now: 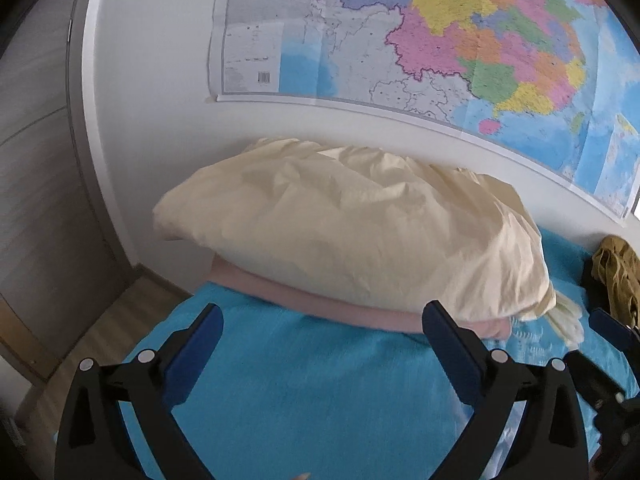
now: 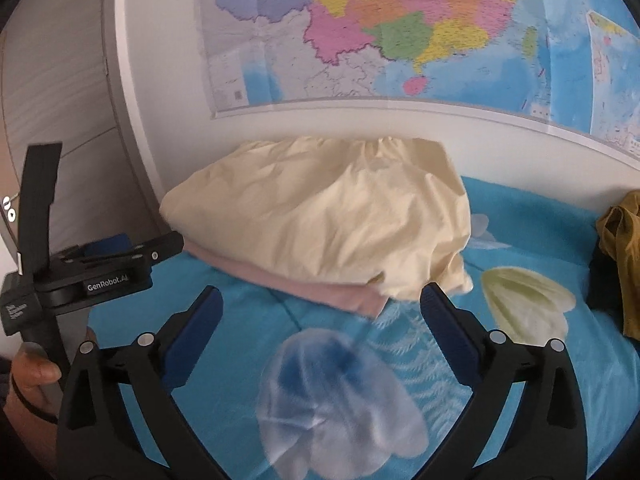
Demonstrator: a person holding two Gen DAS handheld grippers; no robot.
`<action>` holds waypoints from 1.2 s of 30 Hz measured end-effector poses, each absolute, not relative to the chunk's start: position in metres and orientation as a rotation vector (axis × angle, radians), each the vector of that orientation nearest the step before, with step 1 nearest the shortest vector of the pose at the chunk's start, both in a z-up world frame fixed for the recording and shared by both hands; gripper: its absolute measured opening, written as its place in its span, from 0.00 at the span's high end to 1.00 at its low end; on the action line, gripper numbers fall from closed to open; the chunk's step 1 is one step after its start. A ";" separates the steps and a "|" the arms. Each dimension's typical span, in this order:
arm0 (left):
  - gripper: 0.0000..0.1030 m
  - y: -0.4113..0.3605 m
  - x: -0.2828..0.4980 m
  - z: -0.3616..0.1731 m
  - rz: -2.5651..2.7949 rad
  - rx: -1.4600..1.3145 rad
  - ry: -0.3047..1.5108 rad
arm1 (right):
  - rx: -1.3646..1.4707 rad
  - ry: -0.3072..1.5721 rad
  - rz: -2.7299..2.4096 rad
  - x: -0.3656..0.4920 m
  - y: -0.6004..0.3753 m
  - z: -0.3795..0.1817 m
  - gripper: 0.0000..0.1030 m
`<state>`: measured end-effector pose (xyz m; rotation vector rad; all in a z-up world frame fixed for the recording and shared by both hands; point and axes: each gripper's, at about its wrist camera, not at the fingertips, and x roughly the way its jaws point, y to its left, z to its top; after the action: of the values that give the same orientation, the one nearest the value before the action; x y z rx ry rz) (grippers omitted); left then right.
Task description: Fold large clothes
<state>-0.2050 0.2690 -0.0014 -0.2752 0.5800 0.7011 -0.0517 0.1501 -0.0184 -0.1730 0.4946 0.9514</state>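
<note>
A folded cream garment [image 1: 344,232] [image 2: 320,216] lies on top of a folded pink one [image 1: 352,312] [image 2: 320,288], stacked on the blue bed cover against the wall. My left gripper [image 1: 324,320] is open just short of the stack, with nothing between its fingers. My right gripper [image 2: 320,304] is open too, its jaws wide and bare over the cover, close to the stack's near right corner. In the right wrist view the left gripper [image 2: 100,256] shows at the left with a hand [image 2: 28,376] on its handle.
An olive-yellow crumpled garment [image 1: 616,276] [image 2: 624,248] lies at the right of the bed. A large coloured map [image 1: 440,40] [image 2: 400,32] hangs on the white wall behind. Wooden floor [image 1: 80,352] and a grey door are at the left. The blue flowered cover [image 2: 360,380] stretches in front.
</note>
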 end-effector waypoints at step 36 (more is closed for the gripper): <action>0.06 0.209 -0.244 0.018 0.719 -0.235 0.522 | -0.159 0.484 0.935 -0.088 0.114 -0.017 0.05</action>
<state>-0.2440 0.2090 0.0175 -0.2353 0.5224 0.7188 -0.0880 0.1141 -0.0173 -0.1586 0.4836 0.9354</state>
